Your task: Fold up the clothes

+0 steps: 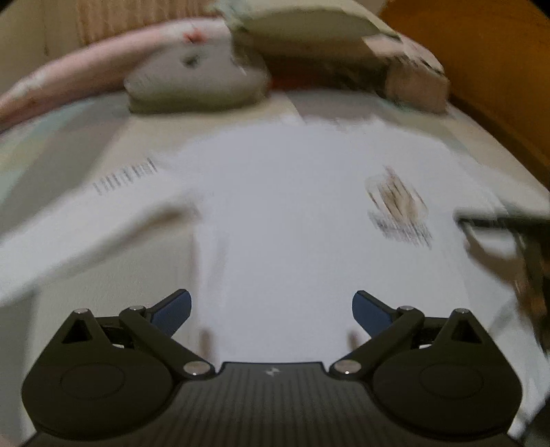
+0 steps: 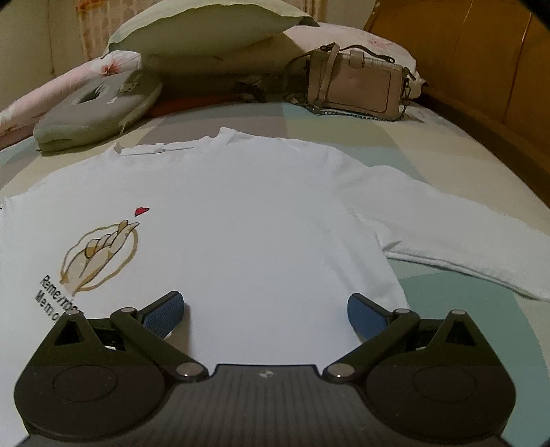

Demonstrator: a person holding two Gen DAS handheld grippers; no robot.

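Observation:
A white long-sleeved shirt (image 2: 247, 220) lies flat on the bed, front up, with a hand-and-heart print (image 2: 99, 254) and black lettering on its chest. Its right sleeve (image 2: 457, 233) stretches out toward the right. My right gripper (image 2: 265, 311) hovers open over the shirt's lower part, nothing between its blue pads. The left wrist view is motion-blurred: the same shirt (image 1: 282, 213) fills it, a sleeve (image 1: 86, 223) reaching left, and the print (image 1: 398, 209) at the right. My left gripper (image 1: 271, 311) is open above the shirt's body, holding nothing.
At the head of the bed sit a grey cushion (image 2: 99, 106), a pale green pillow (image 2: 209, 27), a floral pink pillow (image 2: 58, 86) and a beige handbag with a chain strap (image 2: 357, 86). A wooden headboard (image 2: 481, 75) bounds the right side. Pastel bedsheet (image 2: 457, 302) shows beside the shirt.

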